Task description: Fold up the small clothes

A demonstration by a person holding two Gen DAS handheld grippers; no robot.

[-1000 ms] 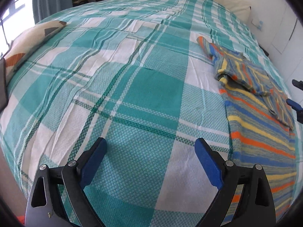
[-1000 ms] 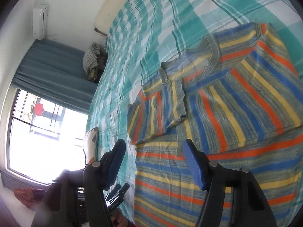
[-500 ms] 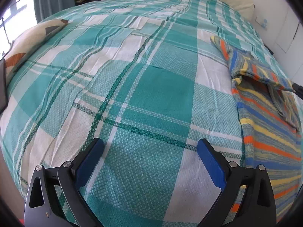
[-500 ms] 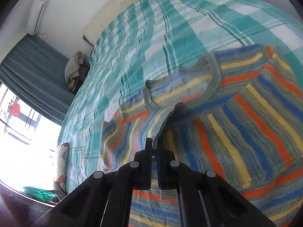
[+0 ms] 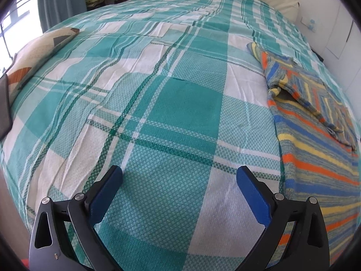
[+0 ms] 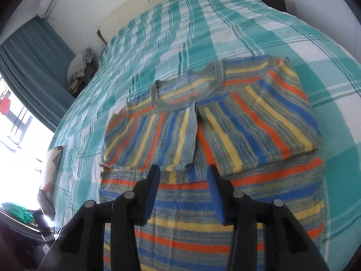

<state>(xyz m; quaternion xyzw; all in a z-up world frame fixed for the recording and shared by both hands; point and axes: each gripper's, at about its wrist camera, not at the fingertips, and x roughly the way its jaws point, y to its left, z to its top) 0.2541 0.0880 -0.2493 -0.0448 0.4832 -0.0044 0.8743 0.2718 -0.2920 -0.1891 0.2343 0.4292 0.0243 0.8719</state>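
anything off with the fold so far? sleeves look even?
Nothing stands out. On the striped sweater both sleeves are folded in over the chest and meet near the middle, edges roughly even. It lies flat on the plaid bedspread. The right gripper is opening with nothing between its pads.

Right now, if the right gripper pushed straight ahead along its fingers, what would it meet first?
Probably the striped sweater, near the lower edges of its two folded-in sleeves. The right gripper, jaws opening, holds nothing; depth is uncertain.

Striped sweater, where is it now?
The striped sweater lies flat on the checked bedspread, just ahead of the right gripper; it fills the left wrist view's right edge.
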